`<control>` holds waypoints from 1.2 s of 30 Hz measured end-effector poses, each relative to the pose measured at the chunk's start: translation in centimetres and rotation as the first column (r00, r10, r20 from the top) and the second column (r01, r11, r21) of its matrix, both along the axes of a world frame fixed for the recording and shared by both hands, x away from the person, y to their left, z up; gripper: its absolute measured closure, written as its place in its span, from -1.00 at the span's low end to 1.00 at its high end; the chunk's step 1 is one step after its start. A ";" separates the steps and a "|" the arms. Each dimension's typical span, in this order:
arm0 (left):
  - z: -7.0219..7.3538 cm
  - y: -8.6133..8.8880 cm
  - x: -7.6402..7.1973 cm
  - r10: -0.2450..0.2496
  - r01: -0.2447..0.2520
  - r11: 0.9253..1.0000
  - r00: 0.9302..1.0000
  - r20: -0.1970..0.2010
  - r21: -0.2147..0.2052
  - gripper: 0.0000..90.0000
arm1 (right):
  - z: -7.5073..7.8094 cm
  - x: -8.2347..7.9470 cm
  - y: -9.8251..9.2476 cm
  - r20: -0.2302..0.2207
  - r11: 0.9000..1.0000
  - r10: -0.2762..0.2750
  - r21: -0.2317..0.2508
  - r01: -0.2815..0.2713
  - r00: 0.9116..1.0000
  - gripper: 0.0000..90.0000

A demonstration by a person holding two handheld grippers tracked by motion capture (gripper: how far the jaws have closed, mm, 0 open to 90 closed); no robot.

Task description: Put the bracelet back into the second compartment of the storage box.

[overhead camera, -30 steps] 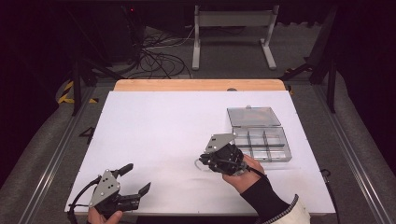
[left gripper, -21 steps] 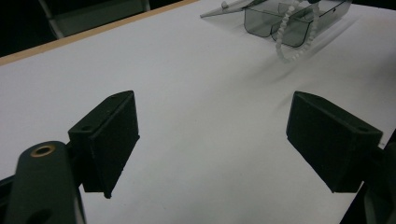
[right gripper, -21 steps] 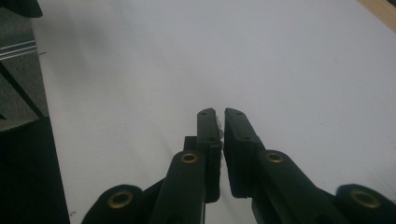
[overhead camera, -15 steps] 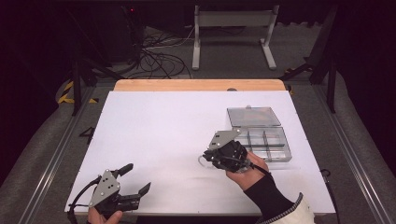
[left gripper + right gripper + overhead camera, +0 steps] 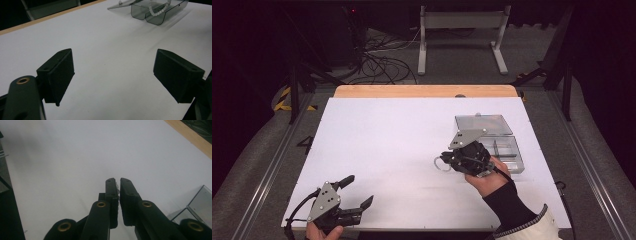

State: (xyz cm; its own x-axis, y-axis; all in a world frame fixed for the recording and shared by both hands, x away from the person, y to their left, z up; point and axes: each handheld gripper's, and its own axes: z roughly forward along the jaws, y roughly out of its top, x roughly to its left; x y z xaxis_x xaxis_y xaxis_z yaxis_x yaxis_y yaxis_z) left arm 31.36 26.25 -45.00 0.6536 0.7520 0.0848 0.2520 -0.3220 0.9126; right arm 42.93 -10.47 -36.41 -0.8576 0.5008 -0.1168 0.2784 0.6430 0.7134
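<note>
My right gripper [image 5: 446, 160] hovers over the white table, just left of a clear grey compartment box [image 5: 510, 152] whose lid [image 5: 482, 125] is open. Its jaws are shut on a loop of small white beads [image 5: 436, 163] that hangs from the tips. A bit of white bead [image 5: 117, 189] shows between the closed jaws of my right gripper [image 5: 117, 181]. My left gripper [image 5: 360, 190] rests near the front left edge, open and holding nothing. From my left gripper [image 5: 115, 70] I see the bead loop [image 5: 157, 12] dangling in front of the box [image 5: 140, 11].
The white table top [image 5: 387, 140] has a wooden strip [image 5: 422, 91] along its far edge. Beyond it are a metal stand [image 5: 462, 35] and floor cables [image 5: 382, 55]. Rails run along both sides of the table.
My right gripper has drifted a little to the right and farther away, toward the box, with the bead loop in it. The left gripper has stayed put.
</note>
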 end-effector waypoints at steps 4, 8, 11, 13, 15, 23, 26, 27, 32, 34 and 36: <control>0.0 0.0 0.0 0.000 0.000 1.000 1.000 -0.002 -0.002 -0.61 | 0.2 0.3 -0.6 -0.005 1.000 -0.023 0.007 0.023 1.000 0.90; 0.0 0.0 0.0 -0.001 0.001 1.000 1.000 -0.004 -0.004 -0.61 | 0.3 0.7 -1.4 -0.005 0.999 -0.049 0.020 0.049 0.999 0.90; 0.0 0.0 0.0 -0.002 0.002 1.000 1.000 -0.003 -0.001 -0.61 | 0.6 0.8 -1.9 0.009 0.997 -0.074 0.031 0.074 0.997 0.90; 0.0 0.0 0.0 -0.002 0.002 1.000 1.000 -0.002 0.001 -0.61 | 0.7 1.0 -2.3 0.017 0.996 -0.082 0.032 0.081 0.997 0.91; 0.0 0.0 0.0 -0.002 0.002 1.000 1.000 -0.002 0.001 -0.61 | 0.8 1.2 -2.6 0.016 0.995 -0.093 0.032 0.093 0.995 0.90; 0.0 0.0 0.0 -0.003 0.003 1.000 1.000 -0.007 0.000 -0.61 | 1.1 2.0 -4.1 0.011 0.989 -0.143 0.040 0.143 0.990 0.90; 0.0 0.0 0.0 -0.002 0.002 1.000 1.000 -0.007 -0.001 -0.61 | 1.2 2.3 -4.6 0.003 0.986 -0.162 0.037 0.162 0.987 0.90; 0.0 0.0 0.0 -0.003 0.003 1.000 1.000 -0.007 -0.001 -0.61 | 1.2 2.4 -4.7 0.000 0.985 -0.170 0.036 0.170 0.985 0.90; 0.0 0.0 0.0 -0.002 0.002 1.000 1.000 -0.007 -0.001 -0.61 | 1.2 3.0 -5.6 -0.014 0.977 -0.207 0.045 0.207 0.978 0.90; 0.0 0.0 0.0 -0.003 0.003 1.000 1.000 -0.007 -0.001 -0.61 | 1.2 3.2 -6.0 -0.018 0.974 -0.223 0.046 0.223 0.975 0.91; 0.0 0.0 0.0 -0.002 0.002 1.000 1.000 -0.007 -0.001 -0.61 | 1.2 3.4 -6.4 -0.023 0.970 -0.238 0.049 0.239 0.971 0.90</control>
